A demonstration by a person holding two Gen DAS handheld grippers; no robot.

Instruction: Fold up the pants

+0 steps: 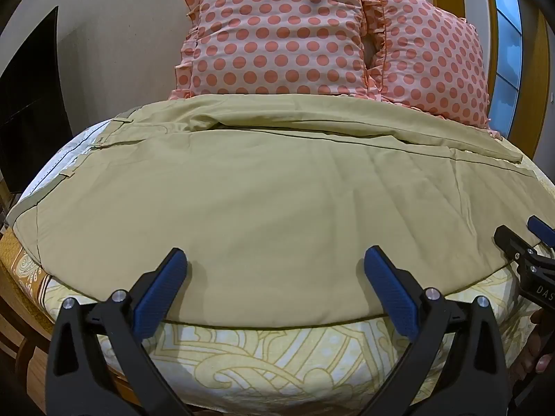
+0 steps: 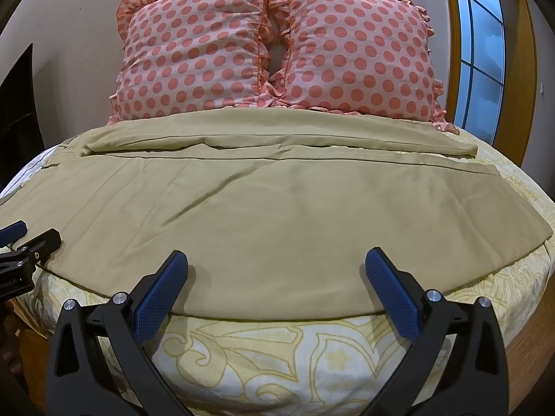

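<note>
Bedroom setup: khaki pants spread flat across our bed, filling the middle of both frames, polka-dot pillows right behind them at the top.

Both our left gripper and right gripper sit spread wide, holding nothing, hovering over the near hem of the cloth at lower center. Our worry: the pants are layered, so a pinch at the near edge could easily catch only the top layer, or snag the yellow bedsheet too, and drag the fold crooked. Room-wise, the far side is tight against the pillows, the mattress edge drops off just below us, and the grippers are near each other, so we'd watch for bumping.
</note>
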